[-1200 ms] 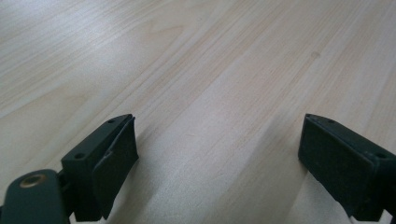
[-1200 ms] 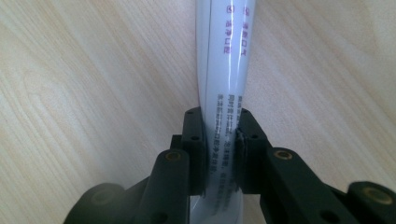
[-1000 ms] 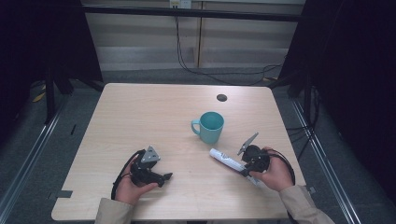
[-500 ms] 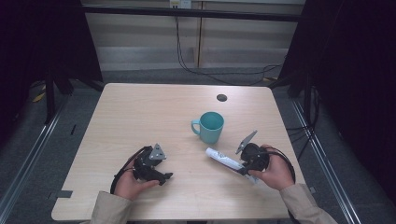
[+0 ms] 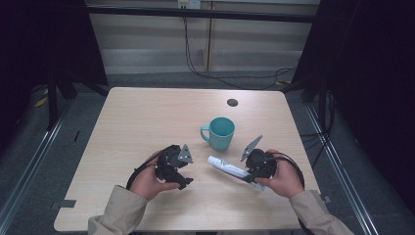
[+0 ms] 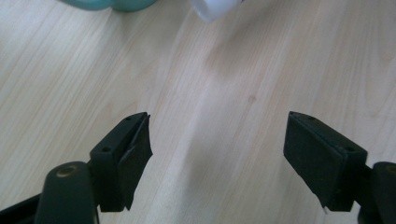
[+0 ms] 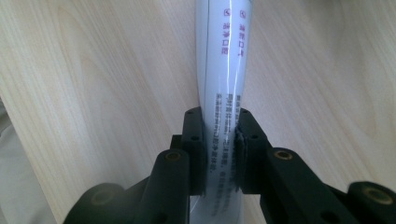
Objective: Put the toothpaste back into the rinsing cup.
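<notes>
Gripping: right tool is clamping a white tube w/ both jaws pressed against its sides, printed text running along it.
Tube position: lying flat on the desk, pointing from the right tool toward desk centre, just in front of the teal mug but apart from it.
Left tool: jaws standing wide apart, nothing betw. them, bare wood showing beneath.
Left tool aim: pointing toward the tube's cap end, mug at top edge of left gripper view.
Hands: left hand & right hand each holding a tool near the desk's front edge.
Desk extras: small dark round spot sitting behind the mug.
</notes>
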The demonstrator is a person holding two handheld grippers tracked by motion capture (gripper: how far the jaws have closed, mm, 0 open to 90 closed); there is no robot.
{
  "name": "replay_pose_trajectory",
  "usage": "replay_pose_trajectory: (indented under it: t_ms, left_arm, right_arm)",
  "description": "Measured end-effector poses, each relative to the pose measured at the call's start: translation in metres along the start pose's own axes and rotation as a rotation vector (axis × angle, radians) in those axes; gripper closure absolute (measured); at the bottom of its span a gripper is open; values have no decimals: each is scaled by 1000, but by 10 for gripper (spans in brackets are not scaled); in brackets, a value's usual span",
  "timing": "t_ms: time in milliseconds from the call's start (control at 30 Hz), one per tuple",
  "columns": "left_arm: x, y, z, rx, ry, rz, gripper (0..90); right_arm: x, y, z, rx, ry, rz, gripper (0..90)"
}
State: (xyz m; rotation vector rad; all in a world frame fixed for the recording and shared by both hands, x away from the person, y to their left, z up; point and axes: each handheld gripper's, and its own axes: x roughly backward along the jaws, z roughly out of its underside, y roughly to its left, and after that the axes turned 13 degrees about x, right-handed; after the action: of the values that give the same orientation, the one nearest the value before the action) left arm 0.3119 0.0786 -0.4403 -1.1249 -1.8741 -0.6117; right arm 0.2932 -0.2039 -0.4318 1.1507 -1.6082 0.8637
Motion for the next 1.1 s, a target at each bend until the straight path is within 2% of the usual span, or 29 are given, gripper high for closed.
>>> replay_pose_trajectory:
  t_ms: [67, 267, 400, 467, 567, 767, 1033, 1067, 1100]
  left_arm:
    - [0, -2, -8, -31, 19, -1, 241]
    - [1, -5, -20, -58, 29, 2, 246]
    - [1, -8, -26, -61, 32, 10, 247]
    - [-1, -13, -31, -86, 53, 11, 253]
    - [-3, -17, -35, -87, 55, 28, 256]
    - [-7, -18, -42, -105, 49, 30, 281]
    - [-13, -23, -52, -153, 65, 51, 321]
    - [-15, -25, -52, -161, 68, 52, 321]
    - [-15, -26, -53, -172, 74, 52, 327]
  right_arm:
    - [0, 1, -3, 18, 4, -1, 769]
    - [-3, 2, -8, 49, 3, -11, 768]
    - [-6, 5, -11, 55, -8, -23, 768]
    - [-7, 6, -13, 64, -9, -23, 768]
    - [-7, 7, -14, 71, -10, -23, 768]
    - [-5, 8, -18, 87, -13, -24, 768]
    - [-7, 10, -26, 98, -34, -34, 768]
    - [-7, 9, -26, 116, -41, -34, 767]
    - [-7, 10, -28, 102, -42, -39, 768]
